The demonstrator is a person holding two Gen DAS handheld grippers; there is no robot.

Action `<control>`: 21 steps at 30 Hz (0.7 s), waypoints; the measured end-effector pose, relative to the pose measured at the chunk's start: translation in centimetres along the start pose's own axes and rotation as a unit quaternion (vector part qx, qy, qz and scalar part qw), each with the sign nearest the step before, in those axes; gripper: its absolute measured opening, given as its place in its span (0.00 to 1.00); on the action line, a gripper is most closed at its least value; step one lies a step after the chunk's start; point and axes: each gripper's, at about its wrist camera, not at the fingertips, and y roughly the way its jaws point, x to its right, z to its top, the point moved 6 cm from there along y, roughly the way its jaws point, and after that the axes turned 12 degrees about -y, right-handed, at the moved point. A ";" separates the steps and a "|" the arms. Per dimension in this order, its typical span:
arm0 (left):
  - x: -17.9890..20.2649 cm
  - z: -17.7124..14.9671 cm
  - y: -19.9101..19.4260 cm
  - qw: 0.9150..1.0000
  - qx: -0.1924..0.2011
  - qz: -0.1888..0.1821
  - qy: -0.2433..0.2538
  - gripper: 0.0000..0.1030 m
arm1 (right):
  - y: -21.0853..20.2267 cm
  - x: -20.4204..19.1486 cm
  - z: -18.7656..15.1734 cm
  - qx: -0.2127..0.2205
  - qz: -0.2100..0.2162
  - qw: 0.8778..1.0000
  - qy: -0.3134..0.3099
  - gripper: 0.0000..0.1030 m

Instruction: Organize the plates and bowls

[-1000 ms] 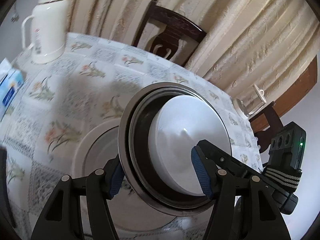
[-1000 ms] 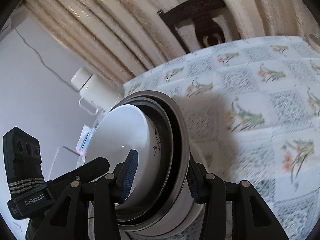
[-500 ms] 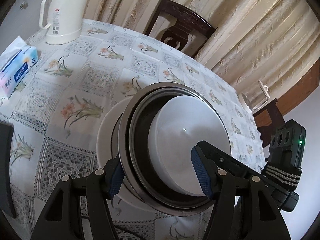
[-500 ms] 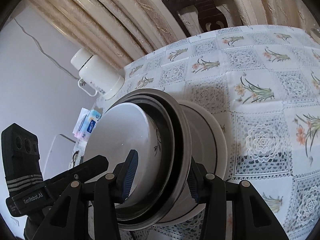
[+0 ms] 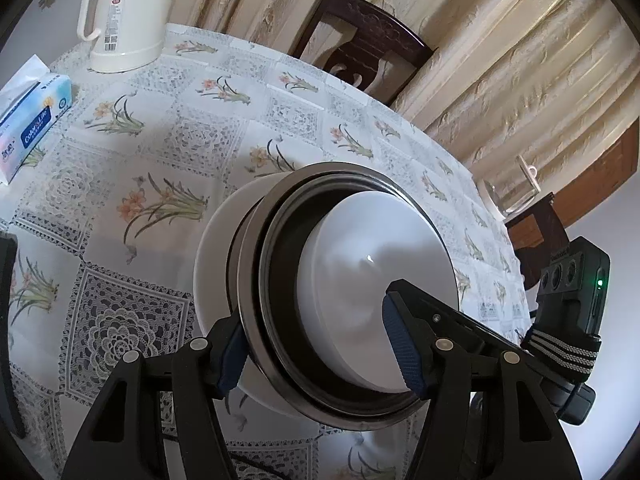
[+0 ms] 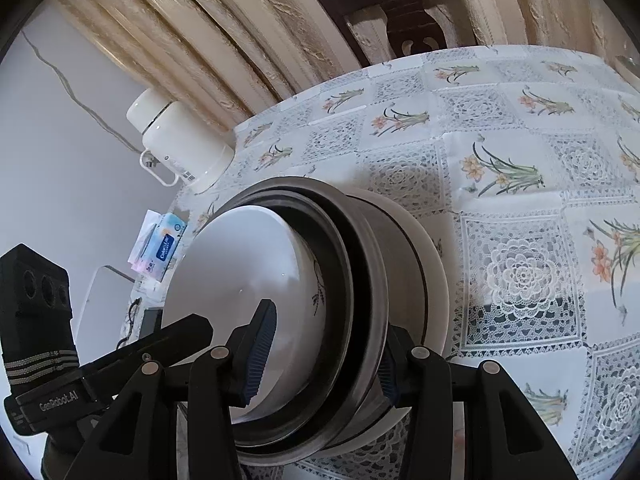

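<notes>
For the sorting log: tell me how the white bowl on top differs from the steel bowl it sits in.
The white bowl is glossy ceramic with a dark plant motif; the steel bowl is bare grey metal. The white bowl is smaller and nests inside the steel bowl, whose rim rings it. Both are round and tilted together, gripped by the two hand-held grippers.

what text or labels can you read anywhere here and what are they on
"GenRobot.AI": on the left gripper's body, seen from the right wrist camera.
"Colo(u)r Life", roughly: on the blue tissue pack; its other print is too small to read.
Red sticker and barcode label on the cream thermos jug: too blurred to read.
</notes>
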 end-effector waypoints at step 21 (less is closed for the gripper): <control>-0.2 0.7 1.4 1.000 -0.005 0.004 0.003 0.62 | 0.9 0.4 0.1 0.006 -0.018 1.000 -0.022 0.49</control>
